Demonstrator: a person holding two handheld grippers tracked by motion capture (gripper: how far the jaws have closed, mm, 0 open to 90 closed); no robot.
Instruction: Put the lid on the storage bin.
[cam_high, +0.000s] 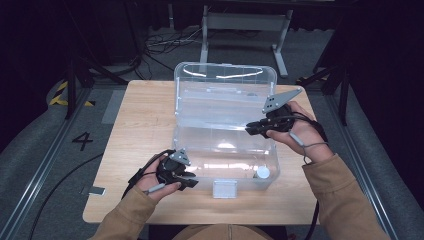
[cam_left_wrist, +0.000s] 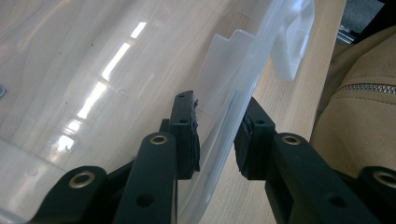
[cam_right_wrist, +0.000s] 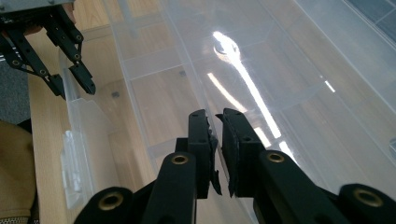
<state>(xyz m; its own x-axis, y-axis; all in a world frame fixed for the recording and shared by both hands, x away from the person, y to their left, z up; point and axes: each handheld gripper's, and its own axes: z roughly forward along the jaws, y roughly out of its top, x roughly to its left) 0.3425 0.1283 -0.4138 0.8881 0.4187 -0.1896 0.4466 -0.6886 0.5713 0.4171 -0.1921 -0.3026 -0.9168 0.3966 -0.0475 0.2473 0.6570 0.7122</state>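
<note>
A clear plastic box (cam_high: 225, 150) stands on the wooden table (cam_high: 145, 125) with its lid (cam_high: 225, 85) tipped up at the back. My left gripper (cam_high: 187, 181) is at the box's front left corner. In the left gripper view its jaws straddle the front rim (cam_left_wrist: 219, 126), one pad inside and one outside, pressing on it. My right gripper (cam_high: 252, 129) is at the right end of the box's back edge, jaws nearly together on that thin clear edge (cam_right_wrist: 198, 100). The right gripper view also has the left gripper (cam_right_wrist: 72, 88) at the front wall.
A small white round thing (cam_high: 263, 172) lies in the box's front right corner. A white latch (cam_high: 224, 189) hangs from the front wall. A person's tan sleeves (cam_high: 340, 195) come in from below. Cables (cam_high: 160, 42) and a metal frame (cam_high: 245, 30) lie beyond the table.
</note>
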